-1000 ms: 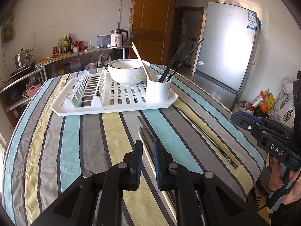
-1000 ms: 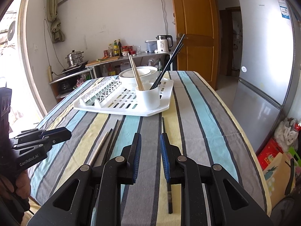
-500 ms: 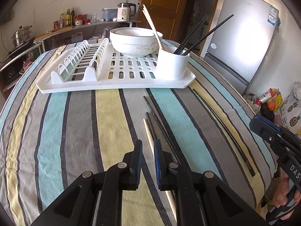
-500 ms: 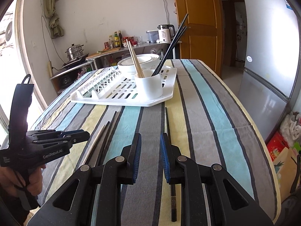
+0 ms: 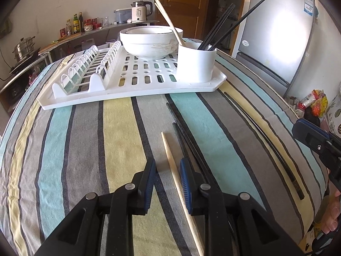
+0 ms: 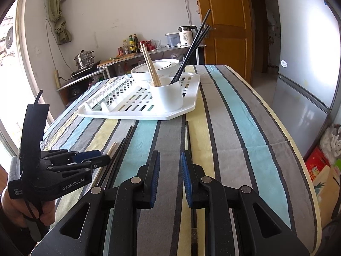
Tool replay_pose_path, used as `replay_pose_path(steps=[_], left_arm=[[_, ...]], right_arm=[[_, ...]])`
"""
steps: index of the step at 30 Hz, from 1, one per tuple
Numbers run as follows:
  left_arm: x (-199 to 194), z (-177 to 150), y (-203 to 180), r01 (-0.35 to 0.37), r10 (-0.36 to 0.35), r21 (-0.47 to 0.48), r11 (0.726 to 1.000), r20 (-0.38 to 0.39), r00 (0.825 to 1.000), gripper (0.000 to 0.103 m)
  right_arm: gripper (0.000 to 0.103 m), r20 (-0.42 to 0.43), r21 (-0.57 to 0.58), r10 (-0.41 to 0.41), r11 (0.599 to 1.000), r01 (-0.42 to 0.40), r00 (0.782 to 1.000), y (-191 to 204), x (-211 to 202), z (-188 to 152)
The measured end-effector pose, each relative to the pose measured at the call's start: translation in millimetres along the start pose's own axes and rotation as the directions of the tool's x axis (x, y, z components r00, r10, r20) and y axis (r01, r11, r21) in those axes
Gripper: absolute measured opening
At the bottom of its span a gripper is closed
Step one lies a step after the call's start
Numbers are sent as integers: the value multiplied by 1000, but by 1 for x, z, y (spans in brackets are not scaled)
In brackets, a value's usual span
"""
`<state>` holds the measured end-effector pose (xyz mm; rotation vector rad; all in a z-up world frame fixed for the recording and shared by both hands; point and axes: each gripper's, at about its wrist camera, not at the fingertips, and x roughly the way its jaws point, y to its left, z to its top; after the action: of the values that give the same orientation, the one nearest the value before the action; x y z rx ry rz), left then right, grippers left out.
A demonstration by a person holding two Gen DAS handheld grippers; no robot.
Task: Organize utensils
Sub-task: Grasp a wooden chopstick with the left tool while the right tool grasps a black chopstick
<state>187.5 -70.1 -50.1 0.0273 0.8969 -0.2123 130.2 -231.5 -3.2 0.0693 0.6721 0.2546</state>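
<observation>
A white cup (image 5: 196,63) (image 6: 167,95) on the white drying rack (image 5: 136,79) (image 6: 132,108) holds black and wooden chopsticks. On the striped cloth lie a wooden chopstick (image 5: 170,162), two black chopsticks (image 5: 187,147) beside it, and a lone black chopstick (image 5: 262,134) (image 6: 188,136) to the right. My left gripper (image 5: 167,166) is open low over the cloth, the wooden chopstick running between its jaws; it also shows in the right wrist view (image 6: 93,160). My right gripper (image 6: 170,162) is open and empty, just left of the lone black chopstick; it also shows in the left wrist view (image 5: 313,138).
A white bowl (image 5: 151,42) sits on the rack behind the cup. The table edge drops off at the right, with a fridge (image 6: 309,64) and bags on the floor (image 5: 313,102) beyond. A counter with a kettle (image 5: 139,11) and bottles stands at the back.
My left gripper has moved forward and down towards the table, and its jaws have opened wider around the wooden chopstick. My right gripper has risen a little and also opened wider.
</observation>
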Motion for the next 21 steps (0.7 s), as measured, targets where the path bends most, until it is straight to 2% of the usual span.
replay_pose_path(steps=[3,6,10,14,21], left_arm=[[-2,-1,3,-14,14,4,1000,3,1000,23],[-1,0,3,-37,37,32,999,1,999,12],[0,1,7,-29,29,59,998,0,1000,6],[-1,2,16,-18,18,59,998,1,1000,5],[-2,6,40,1,-1,1,1000,2,1000,5]], right_arm=[[21,-3,-3,1,1000,-1,1000,0,2,2],[21,-14,-7,11,1000,-11,1000,3,6,4],[21,-44,-16,49,999,-50,998,11,18,8],[21,-88,-28,85,996,-88,992,24,37,15],[21,-172,-63,124,989,-137,977,51,79,30]])
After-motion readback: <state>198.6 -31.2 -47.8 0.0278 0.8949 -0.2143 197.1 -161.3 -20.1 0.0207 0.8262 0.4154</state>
